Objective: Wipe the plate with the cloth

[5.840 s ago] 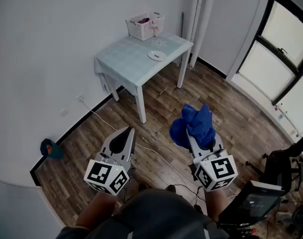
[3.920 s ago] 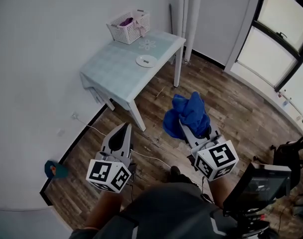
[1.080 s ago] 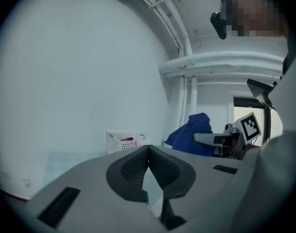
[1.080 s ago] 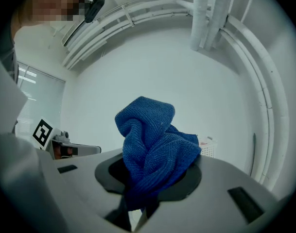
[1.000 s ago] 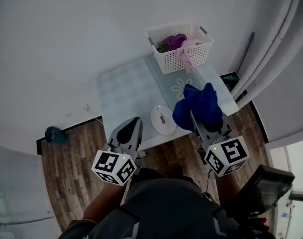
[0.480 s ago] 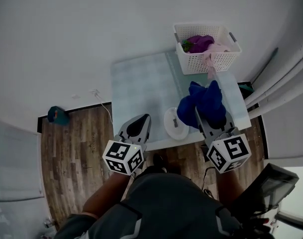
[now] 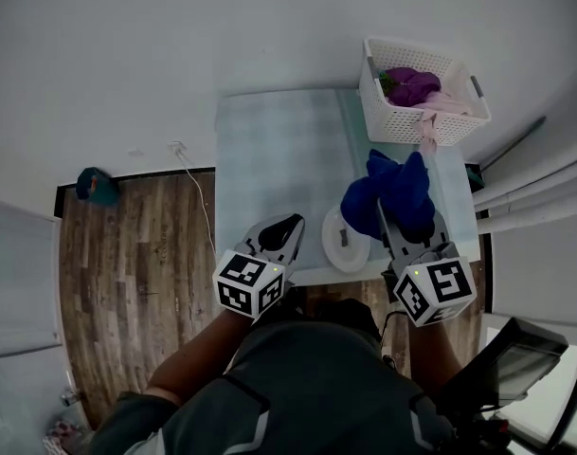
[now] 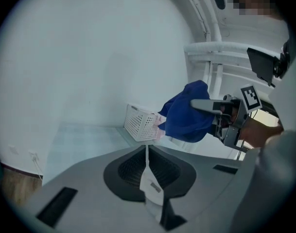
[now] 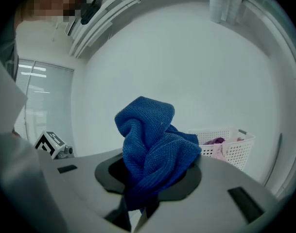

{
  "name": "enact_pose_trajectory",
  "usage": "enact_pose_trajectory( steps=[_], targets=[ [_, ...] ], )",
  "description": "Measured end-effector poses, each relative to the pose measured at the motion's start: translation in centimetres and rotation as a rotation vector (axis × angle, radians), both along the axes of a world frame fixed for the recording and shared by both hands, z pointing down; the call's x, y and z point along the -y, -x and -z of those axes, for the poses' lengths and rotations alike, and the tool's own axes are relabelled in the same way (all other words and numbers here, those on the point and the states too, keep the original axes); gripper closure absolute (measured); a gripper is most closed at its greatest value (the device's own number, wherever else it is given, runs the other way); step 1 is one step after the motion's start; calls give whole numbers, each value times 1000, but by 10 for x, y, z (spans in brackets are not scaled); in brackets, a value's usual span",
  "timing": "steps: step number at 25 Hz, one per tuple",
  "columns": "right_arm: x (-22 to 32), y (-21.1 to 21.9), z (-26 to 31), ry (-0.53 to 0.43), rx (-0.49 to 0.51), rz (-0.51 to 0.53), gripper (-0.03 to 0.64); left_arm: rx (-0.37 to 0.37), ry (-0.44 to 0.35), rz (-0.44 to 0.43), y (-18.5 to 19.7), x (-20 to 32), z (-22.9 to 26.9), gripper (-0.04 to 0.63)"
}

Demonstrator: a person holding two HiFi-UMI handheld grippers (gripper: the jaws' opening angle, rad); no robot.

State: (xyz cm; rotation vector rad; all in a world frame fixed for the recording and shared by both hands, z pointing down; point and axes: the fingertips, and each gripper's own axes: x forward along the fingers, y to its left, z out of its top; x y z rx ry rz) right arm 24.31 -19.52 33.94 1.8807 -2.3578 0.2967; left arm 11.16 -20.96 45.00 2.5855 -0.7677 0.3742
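A small white plate (image 7: 348, 251) lies near the front edge of the pale green table (image 7: 269, 150), between my two grippers. My right gripper (image 7: 387, 210) is shut on a bunched blue cloth (image 7: 394, 190), which hangs above the table just right of the plate and hides the plate's right rim. In the right gripper view the cloth (image 9: 152, 149) bulges up out of the jaws of that gripper (image 9: 144, 182). My left gripper (image 7: 290, 225) hovers at the table's front edge left of the plate, its jaws shut and empty. The left gripper view shows the left gripper (image 8: 147, 148) closed, with the cloth (image 8: 185, 113) beyond.
A white lattice basket (image 7: 423, 91) with purple and pink cloths stands at the table's far right corner. White pipes (image 7: 539, 180) run along the wall at the right. Wooden floor, a cable (image 7: 201, 205) and a teal object (image 7: 96, 186) lie left of the table.
The person has walked from across the room up to the table. Both grippers now hang over its front edge by the plate. The right gripper has kept hold of the cloth.
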Motion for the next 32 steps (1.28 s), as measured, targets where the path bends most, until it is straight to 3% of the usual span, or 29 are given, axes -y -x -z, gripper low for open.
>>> enact_pose_trajectory(
  steps=[7,11,22,27,32],
  targets=[
    [32,-11,-41,50,-15,65,486,80,134,74,-9,3,-69,580],
    [45,-9,-70,95,-38,157,486,100,234,88,-21,-4,-98,497],
    [50,11,-161,245,-47,374,486,220,337,105,-55,-31,-152,492],
    [47,22,-194,288,-126,454,486,268,398,125,-56,-39,-176,492],
    [37,37,-227,331,-144,546,486,282,420,136,-62,-36,-191,492]
  ],
)
